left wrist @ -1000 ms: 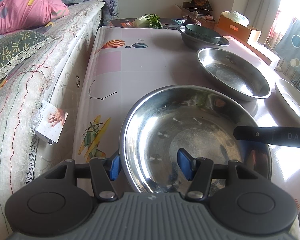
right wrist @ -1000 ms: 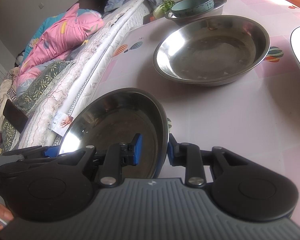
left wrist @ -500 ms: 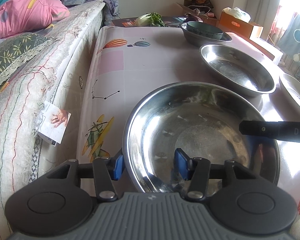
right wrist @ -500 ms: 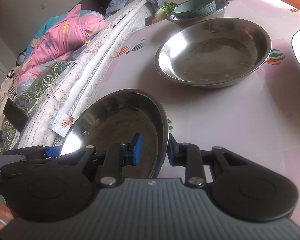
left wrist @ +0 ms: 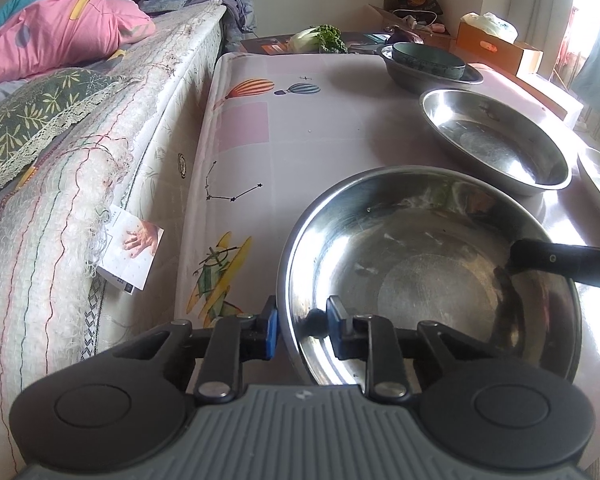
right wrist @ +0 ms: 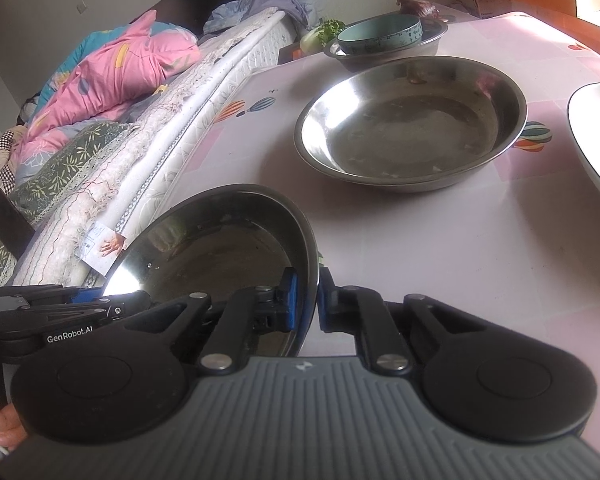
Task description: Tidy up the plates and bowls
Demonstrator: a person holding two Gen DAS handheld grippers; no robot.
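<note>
- My left gripper (left wrist: 302, 322) has just been closing, and now its blue pads pinch the near rim of the big steel bowl (left wrist: 432, 276), one pad outside and one inside.
- My right gripper (right wrist: 308, 300) has just been closing too, and it now squeezes the bowl's rim on the other side, one pad inside and one outside.
- The bowl is round, so it has no long side. Its open side faces up, and in the right view it looks tipped a bit.
- It sits at the near end of the table (left wrist: 300, 128), right in front of both grippers.
- The table's left edge is just beside the bowl, and a bed (left wrist: 100, 128) presses against that edge. No room there.
- Past the bowl there is bare pink cloth to move over.
- Farther on sits a second steel bowl (right wrist: 412, 120), apart from mine.
- Behind that, a teal bowl (right wrist: 380, 34) rests inside a dark steel bowl (right wrist: 434, 42).
- A white plate (right wrist: 596, 136) lies at the right edge of my view.
</note>
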